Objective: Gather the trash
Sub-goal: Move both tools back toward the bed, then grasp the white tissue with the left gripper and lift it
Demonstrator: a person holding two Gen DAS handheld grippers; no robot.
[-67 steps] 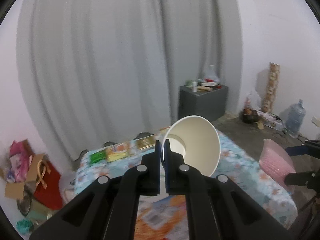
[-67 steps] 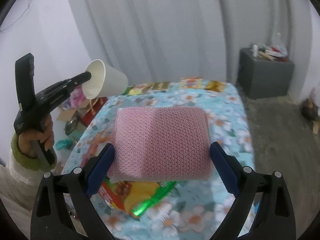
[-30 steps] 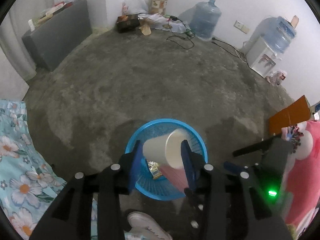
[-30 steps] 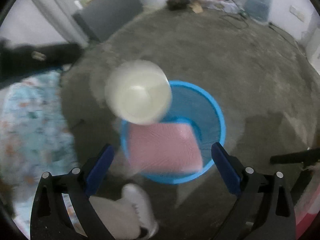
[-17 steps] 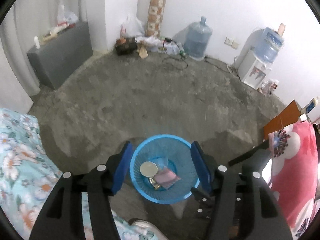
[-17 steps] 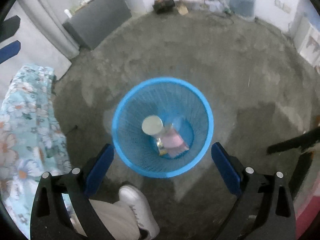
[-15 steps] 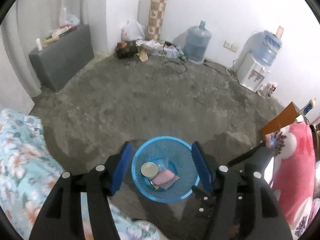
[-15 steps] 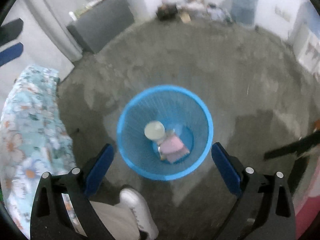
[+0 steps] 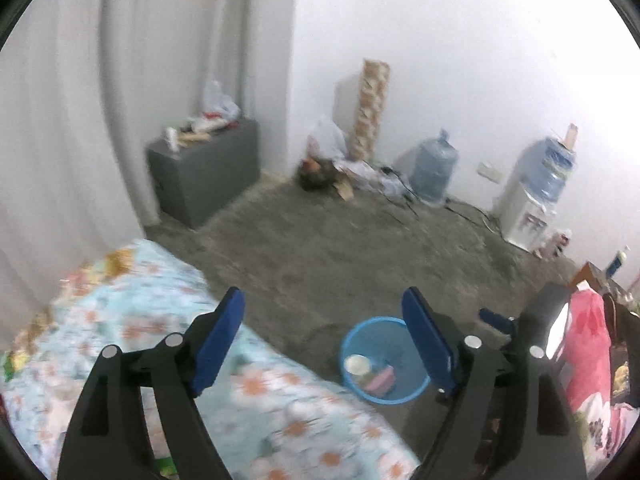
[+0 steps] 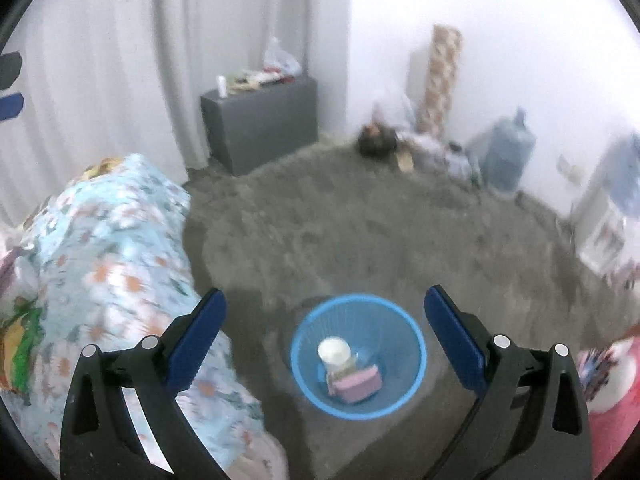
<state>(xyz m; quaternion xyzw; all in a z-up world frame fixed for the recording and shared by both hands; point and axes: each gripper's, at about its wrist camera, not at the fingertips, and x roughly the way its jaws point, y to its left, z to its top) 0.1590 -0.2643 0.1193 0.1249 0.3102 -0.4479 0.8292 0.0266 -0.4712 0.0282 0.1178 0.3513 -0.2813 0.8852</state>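
Note:
A blue mesh trash basket [image 10: 404,330] stands on the grey floor; it also shows in the left wrist view [image 9: 362,334]. Inside lie a white paper cup [image 10: 334,351], also seen in the left wrist view [image 9: 357,364], and a pink sponge [image 10: 358,387], also seen in the left wrist view [image 9: 382,379]. My left gripper [image 9: 323,342] is open and empty, above the table edge and left of the basket. My right gripper [image 10: 325,340] is open and empty, high above the basket.
A table with a floral blue cloth [image 9: 132,320] lies at the left, with a snack packet [image 10: 16,340] on it. A grey cabinet [image 10: 260,124], water bottles [image 9: 434,170], a dispenser [image 9: 536,196] and clutter line the far wall.
Both grippers let go of the cup and the pink sponge, which now lie in the basket. Both have since lifted and tilted up, and the table has come back into view.

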